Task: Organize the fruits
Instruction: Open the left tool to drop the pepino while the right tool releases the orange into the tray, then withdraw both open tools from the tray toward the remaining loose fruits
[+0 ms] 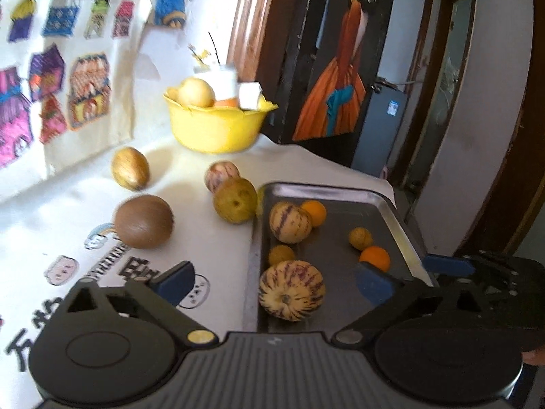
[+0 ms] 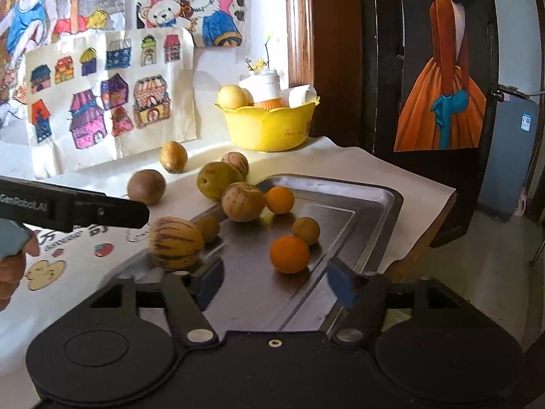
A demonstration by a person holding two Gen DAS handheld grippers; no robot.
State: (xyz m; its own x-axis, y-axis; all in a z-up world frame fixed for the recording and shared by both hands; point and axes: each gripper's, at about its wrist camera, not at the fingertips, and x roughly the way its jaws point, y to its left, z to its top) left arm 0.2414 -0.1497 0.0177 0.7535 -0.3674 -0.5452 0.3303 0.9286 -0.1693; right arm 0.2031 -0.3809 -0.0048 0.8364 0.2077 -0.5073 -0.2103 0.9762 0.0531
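In the left wrist view, the yellow bowl [image 1: 218, 126] and the drawings on the wall [image 1: 51, 78] were smeared by blur, so the white items in the bowl could not be identified. The near end of the metal tray [image 1: 340, 192] was hidden behind the gripper body. In the right wrist view, a hand [image 2: 12, 269] was cut off by the left edge, and the print on the bowl [image 2: 293, 133] was too small to read.

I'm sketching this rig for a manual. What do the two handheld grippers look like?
Both the left gripper and right gripper are black plastic with round pivot housings, a ribbed grey centre and blue fingertip pads. In the right view, the left gripper's side bears white lettering.
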